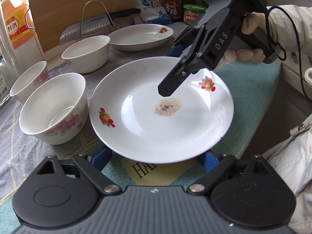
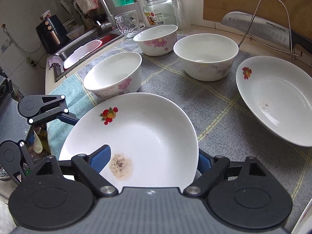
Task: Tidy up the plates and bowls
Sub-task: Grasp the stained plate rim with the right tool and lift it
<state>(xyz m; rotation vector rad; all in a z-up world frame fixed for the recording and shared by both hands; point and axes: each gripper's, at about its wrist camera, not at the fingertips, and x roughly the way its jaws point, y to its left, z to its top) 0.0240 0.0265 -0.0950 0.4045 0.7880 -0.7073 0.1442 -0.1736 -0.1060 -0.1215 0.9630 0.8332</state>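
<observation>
Fingers on both grippers straddle the same stained plate (image 1: 161,109): left gripper (image 1: 154,159) has blue pads either side of the near rim, right gripper (image 2: 154,159) brackets the opposite rim, one pad over the plate's inside, one outside. Neither set visibly presses the rim, so I read both as open around it, not clamped. Looks like a two-sided lift setup, likely to stack it on the second plate (image 2: 276,99) across the grey cloth (image 2: 214,101). Nearest bowl (image 1: 52,107) sits just beside the plate's edge; two more bowls behind. Clear cloth lies between the plates, so that path looks free.
</observation>
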